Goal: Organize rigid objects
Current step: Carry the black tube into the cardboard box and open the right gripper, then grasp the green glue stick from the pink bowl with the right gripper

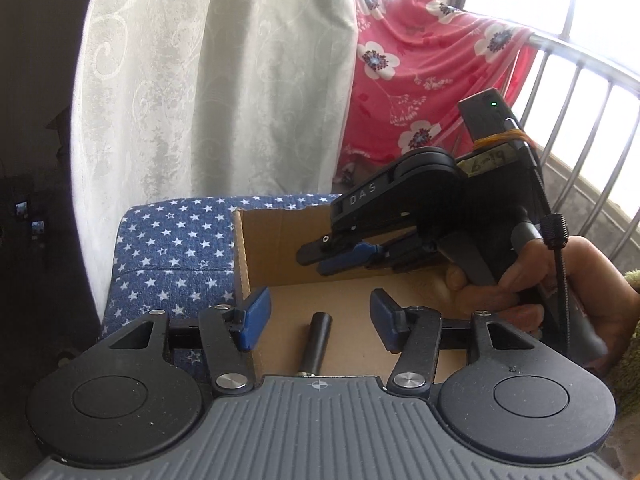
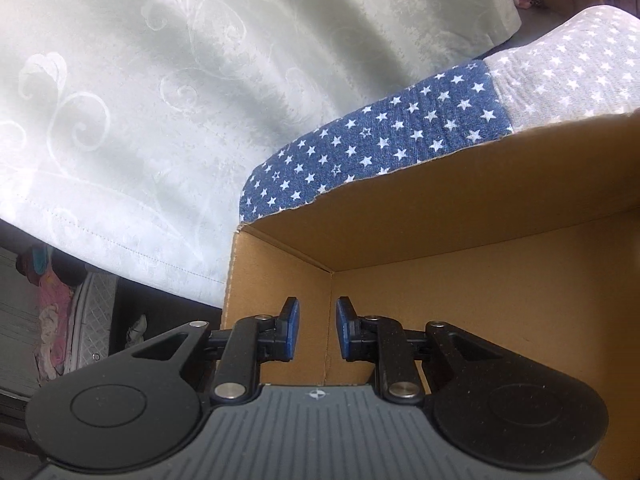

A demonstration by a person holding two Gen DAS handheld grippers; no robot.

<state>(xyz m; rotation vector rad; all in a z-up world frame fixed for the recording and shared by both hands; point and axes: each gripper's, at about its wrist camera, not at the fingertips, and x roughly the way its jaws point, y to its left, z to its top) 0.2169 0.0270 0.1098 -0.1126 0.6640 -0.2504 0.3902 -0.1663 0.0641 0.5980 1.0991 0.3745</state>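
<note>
A black cylinder with a metal near end lies on the floor of an open cardboard box. My left gripper is open around it, with its blue pads well clear on both sides. My right gripper, held by a hand, points left into the box over the far wall. In the right wrist view the right gripper hangs at the inner corner of the box. Its pads stand a narrow gap apart with nothing between them.
The box rests on a blue star-print cloth. A white patterned curtain hangs behind it on the left. A pink floral cloth drapes over a metal railing by the window on the right.
</note>
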